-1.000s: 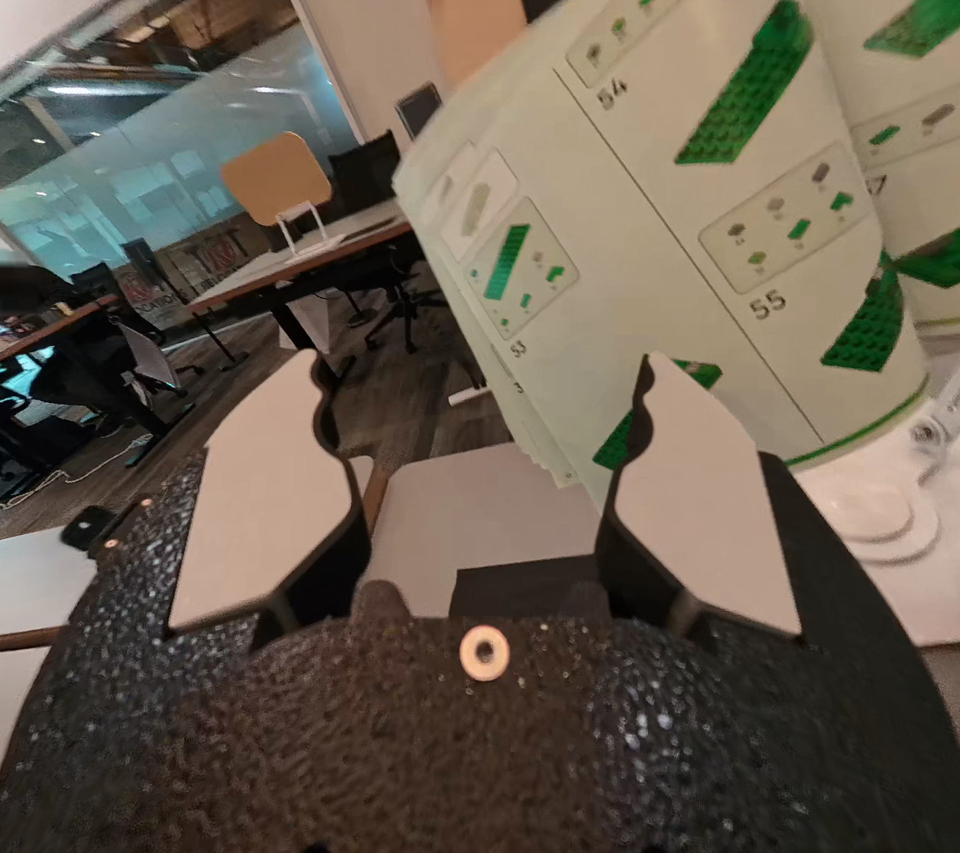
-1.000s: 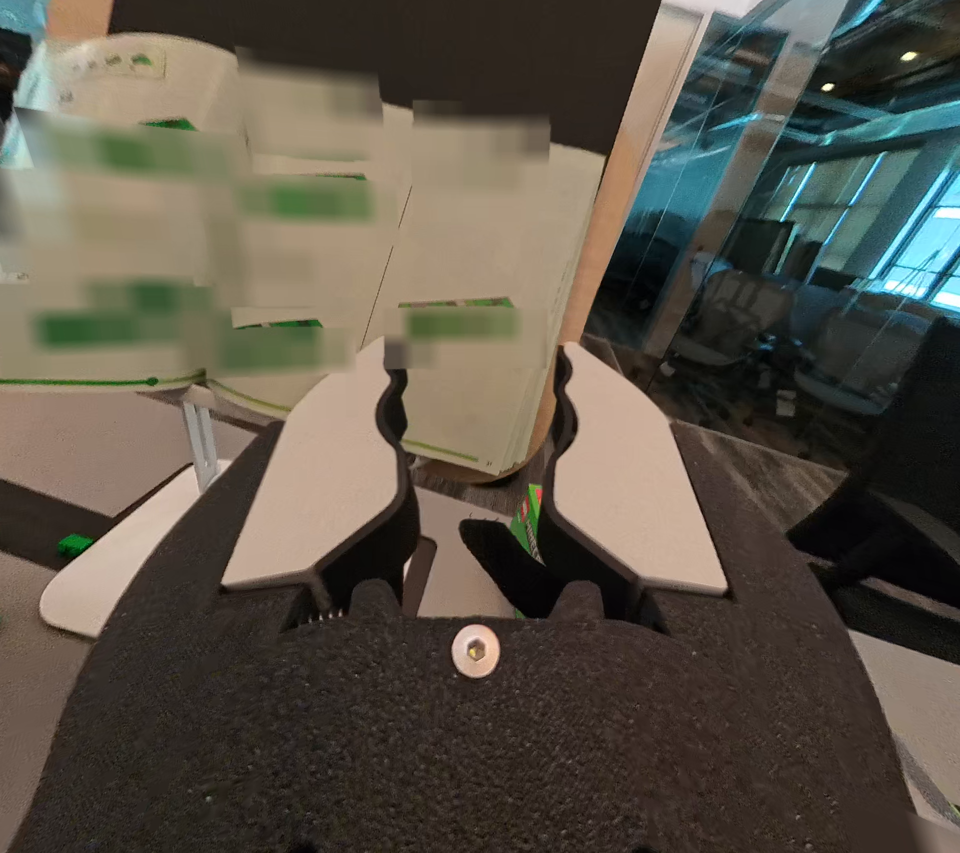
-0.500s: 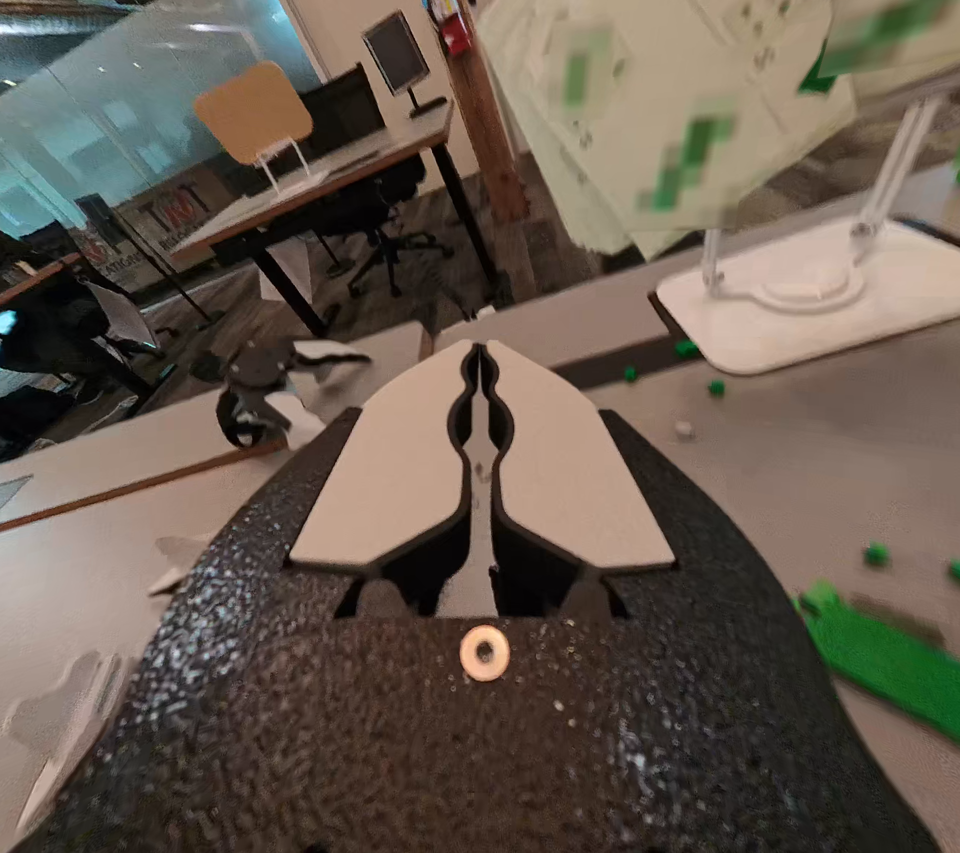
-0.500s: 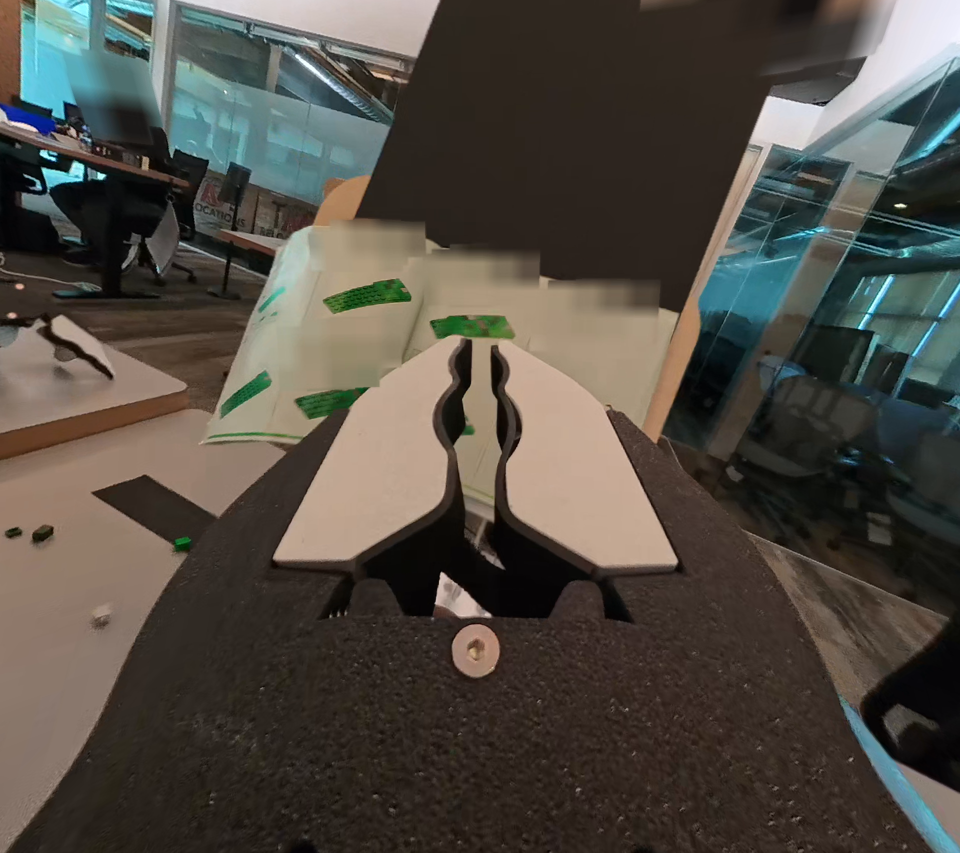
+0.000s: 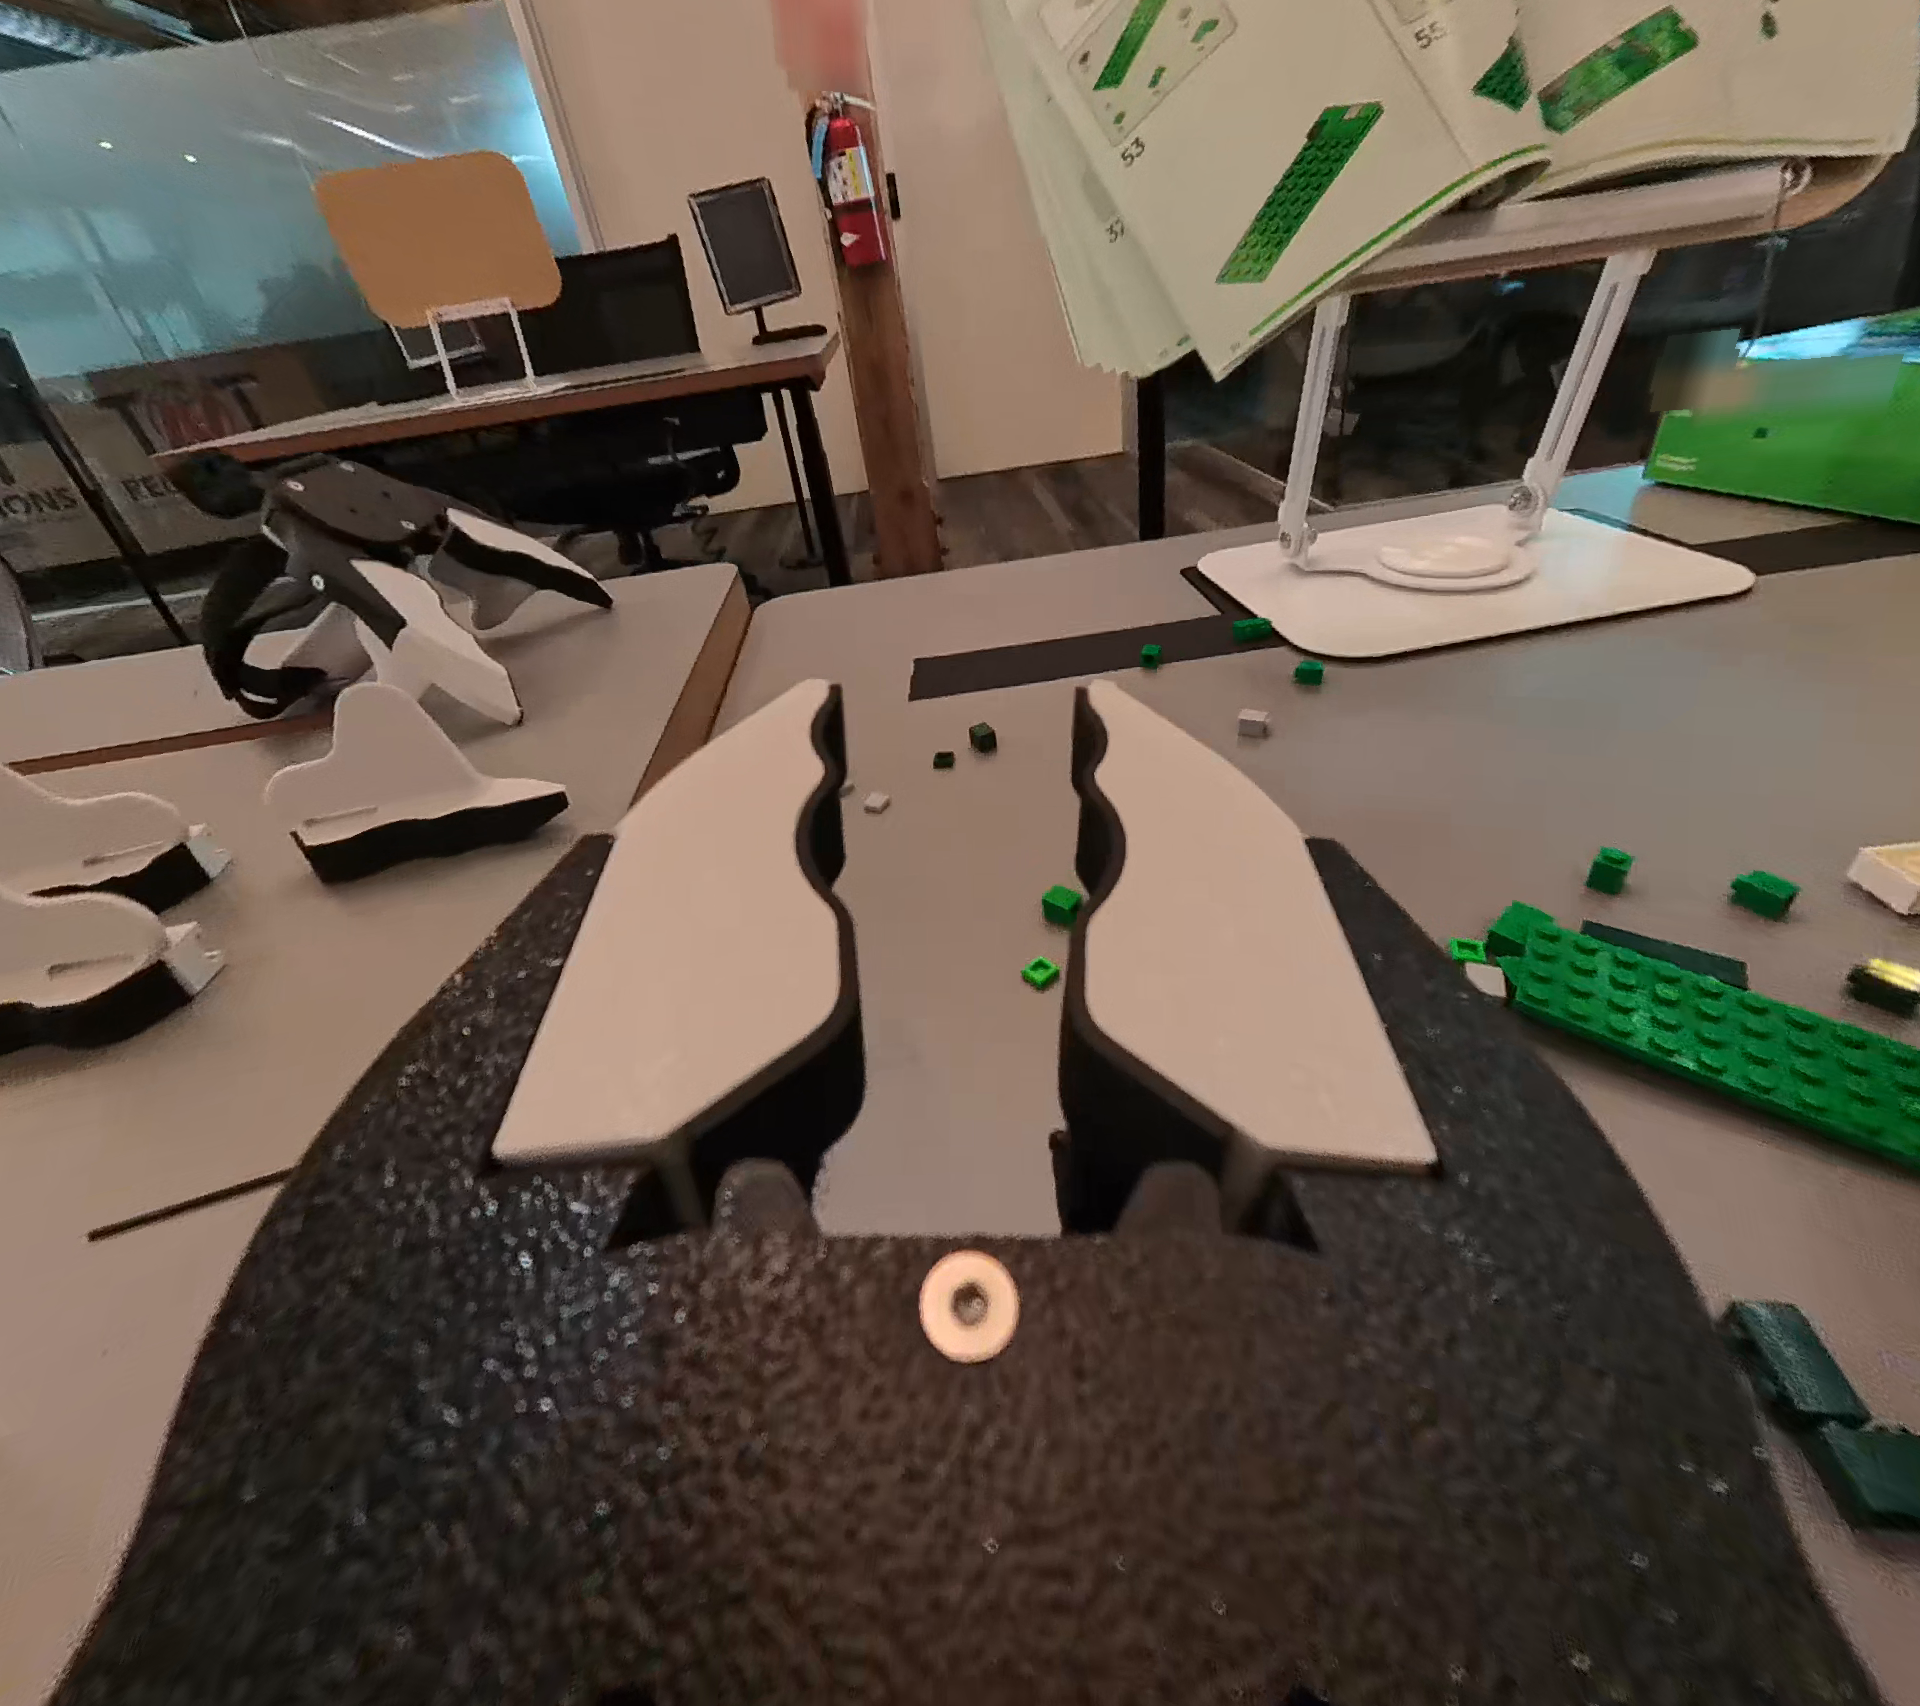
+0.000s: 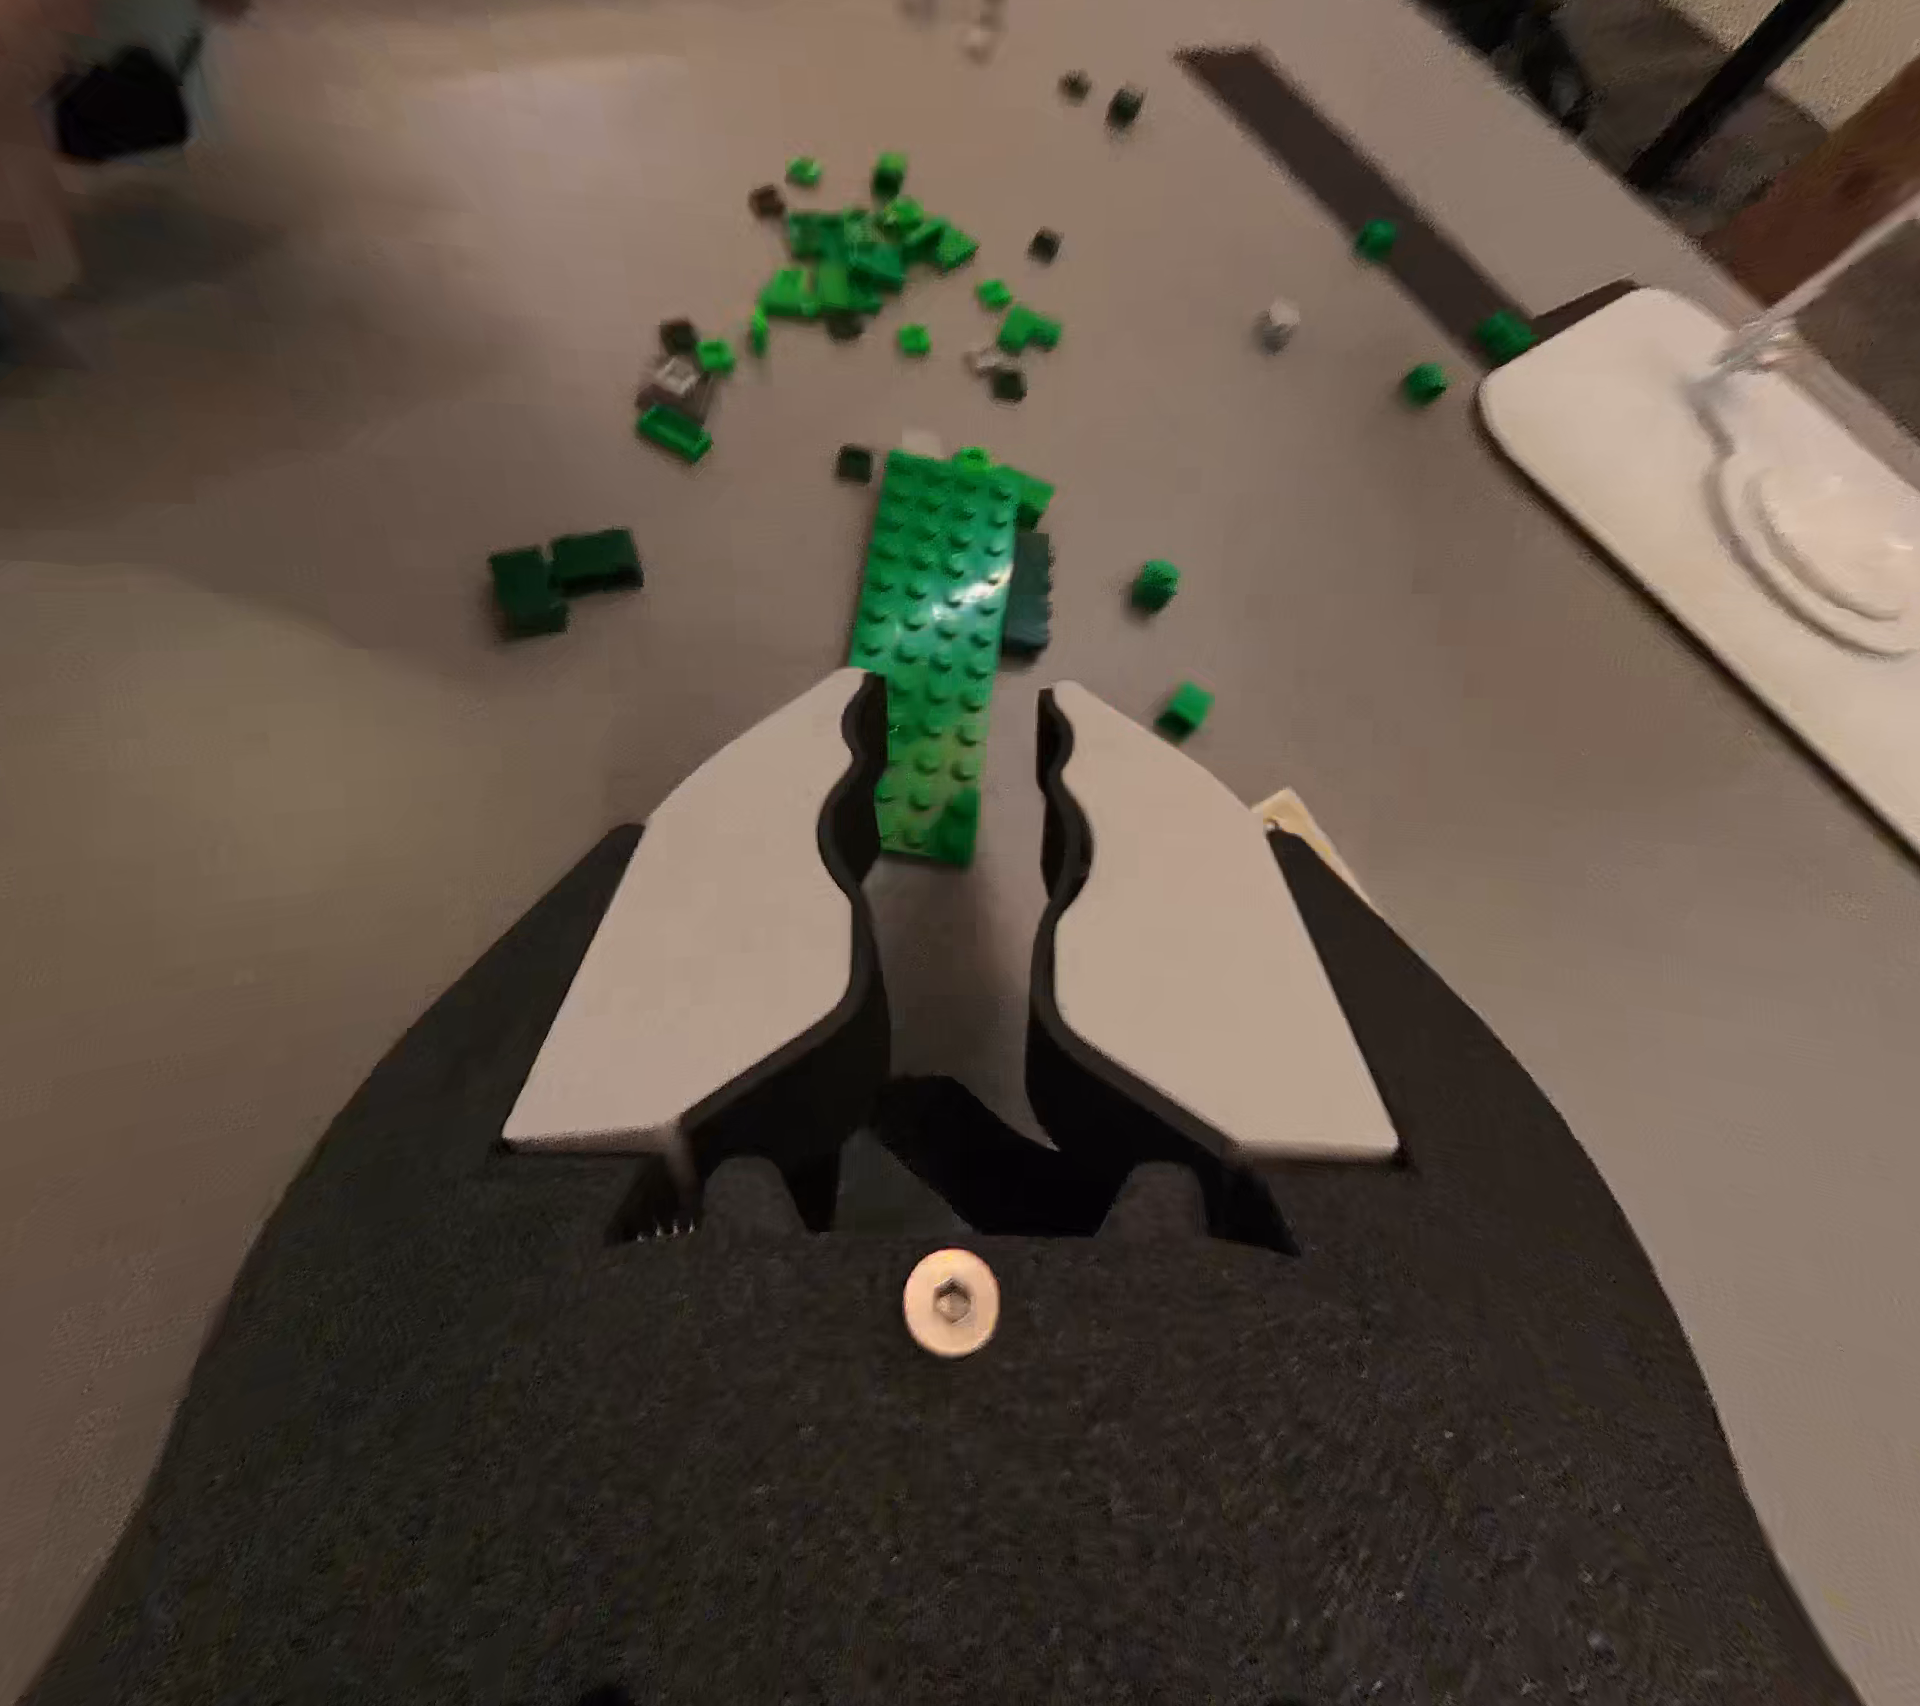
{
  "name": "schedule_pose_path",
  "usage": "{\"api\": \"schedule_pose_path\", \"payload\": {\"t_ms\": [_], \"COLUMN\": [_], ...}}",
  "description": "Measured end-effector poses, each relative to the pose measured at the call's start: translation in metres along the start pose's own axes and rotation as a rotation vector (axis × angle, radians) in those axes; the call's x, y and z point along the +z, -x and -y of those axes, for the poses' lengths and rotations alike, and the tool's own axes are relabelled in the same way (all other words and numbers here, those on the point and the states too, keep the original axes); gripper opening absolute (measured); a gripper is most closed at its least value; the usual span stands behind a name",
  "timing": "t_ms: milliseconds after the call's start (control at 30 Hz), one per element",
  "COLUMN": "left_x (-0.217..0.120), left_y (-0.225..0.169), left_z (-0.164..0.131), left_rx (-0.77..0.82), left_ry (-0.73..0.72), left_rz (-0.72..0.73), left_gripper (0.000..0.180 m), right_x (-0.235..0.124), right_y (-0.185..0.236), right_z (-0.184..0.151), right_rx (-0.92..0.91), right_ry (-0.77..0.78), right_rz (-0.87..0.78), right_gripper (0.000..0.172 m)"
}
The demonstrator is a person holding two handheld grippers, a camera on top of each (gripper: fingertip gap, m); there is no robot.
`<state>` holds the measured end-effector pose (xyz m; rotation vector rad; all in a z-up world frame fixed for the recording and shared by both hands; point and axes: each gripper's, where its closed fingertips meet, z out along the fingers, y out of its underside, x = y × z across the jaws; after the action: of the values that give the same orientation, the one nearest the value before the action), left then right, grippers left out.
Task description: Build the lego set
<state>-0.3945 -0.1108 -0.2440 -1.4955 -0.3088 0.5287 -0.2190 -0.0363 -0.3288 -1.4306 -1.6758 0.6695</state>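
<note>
The right gripper (image 6: 956,700) hung over the grey table (image 6: 312,825) with its white-faced fingers (image 6: 748,877) parted and nothing pressed between them. Seen through the gap lay the near end of a long bright-green studded building plate (image 6: 940,617), flat on the tabletop; it sat closer to the left-hand finger, with bare table showing on the other side, so it looked framed rather than held. Just right of the fingertips lay a small green brick (image 6: 1184,709), and beyond the plate's far end a loose heap of green and dark pieces (image 6: 862,254) crowded the table.

The left gripper (image 5: 954,700) also stood with its fingers (image 5: 717,918) apart and empty, pointing across the table. Between them, near the right-hand finger, lay two small green bricks (image 5: 1060,904); farther on, tiny dark and grey bits were scattered short of a black tape strip (image 5: 1049,669). To the right of the fingers rested the same green plate (image 5: 1704,1033). Off to the left lay spare white-and-black finger parts (image 5: 416,794). Farthest off, a white stand (image 5: 1475,581) propped an open instruction booklet (image 5: 1351,46) above the table, probably kept up there to be read while working.
</note>
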Motion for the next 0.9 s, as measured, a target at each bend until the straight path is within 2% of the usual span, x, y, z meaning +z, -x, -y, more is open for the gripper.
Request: {"api": "schedule_pose_path", "payload": {"t_ms": [167, 300, 433, 567, 700, 767, 900], "left_x": [-0.002, -0.007, -0.004, -0.005, -0.004, -0.005, -0.003], "left_y": [-0.003, -0.008, -0.018, -0.026, -0.025, -0.027, -0.027], "left_z": [0.009, 0.009, 0.005, 0.010, 0.013, 0.014, 0.013], "left_rx": [0.007, 0.037, 0.169, 0.203, 0.244, 0.241, 0.237], "left_ry": [-0.035, -0.053, -0.033, -0.066, -0.076, -0.081, -0.079], "left_rz": [-0.020, -0.020, -0.025, -0.044, -0.034, -0.044, -0.046], "left_gripper": [0.042, 0.042, 0.043, 0.042, 0.040, 0.039, 0.039], "right_x": [0.015, 0.029, 0.033, 0.032, 0.033, 0.035, 0.029], "right_y": [0.009, 0.014, 0.009, 0.010, 0.011, 0.017, 0.020], "right_z": [0.008, -0.006, -0.006, -0.007, -0.009, -0.009, -0.007], "right_rx": [0.043, 0.035, 0.052, 0.077, 0.154, 0.226, 0.222], "right_ry": [0.099, 0.297, 0.359, 0.424, 0.490, 0.513, 0.536], "right_rz": [0.035, 0.031, -0.041, -0.048, 0.010, 0.100, 0.192], "right_gripper": [0.033, 0.047, 0.047, 0.045, 0.042, 0.032, 0.032]}}
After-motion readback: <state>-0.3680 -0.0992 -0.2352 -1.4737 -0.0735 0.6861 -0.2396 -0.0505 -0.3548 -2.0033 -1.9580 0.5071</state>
